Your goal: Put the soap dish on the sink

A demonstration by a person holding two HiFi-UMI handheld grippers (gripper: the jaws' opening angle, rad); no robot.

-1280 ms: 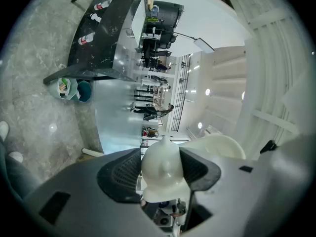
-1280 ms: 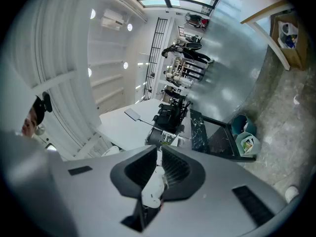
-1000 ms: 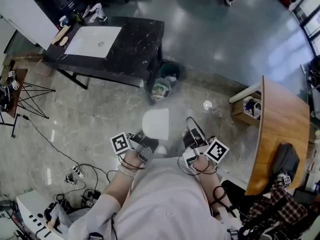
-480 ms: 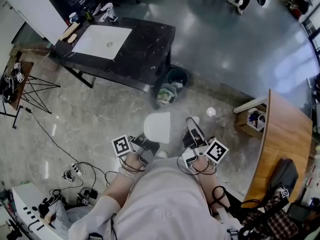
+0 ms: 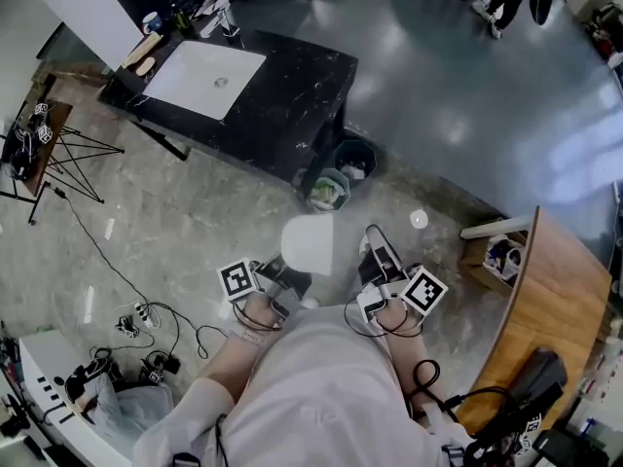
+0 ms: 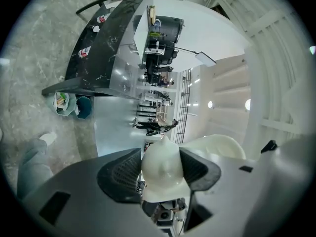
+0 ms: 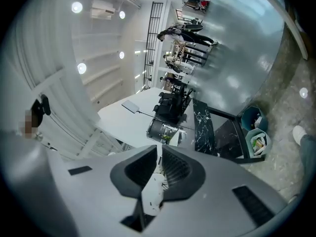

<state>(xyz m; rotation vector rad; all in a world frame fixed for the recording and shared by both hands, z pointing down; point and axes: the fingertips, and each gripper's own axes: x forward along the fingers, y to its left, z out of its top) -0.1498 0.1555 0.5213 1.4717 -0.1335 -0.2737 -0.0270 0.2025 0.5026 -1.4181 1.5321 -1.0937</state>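
My left hand-held gripper point(image 6: 164, 168) is clenched on the white soap dish point(image 5: 307, 244), which I hold out low over the marble floor point(image 5: 195, 222). My right hand-held gripper point(image 7: 159, 174) sits just beside it, its jaws drawn together. Well ahead stands the black table point(image 5: 292, 95) with its white sink point(image 5: 202, 79).

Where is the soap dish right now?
Head view, centre: soap dish clamped in the left tool above the floor, far from the sink at upper left.
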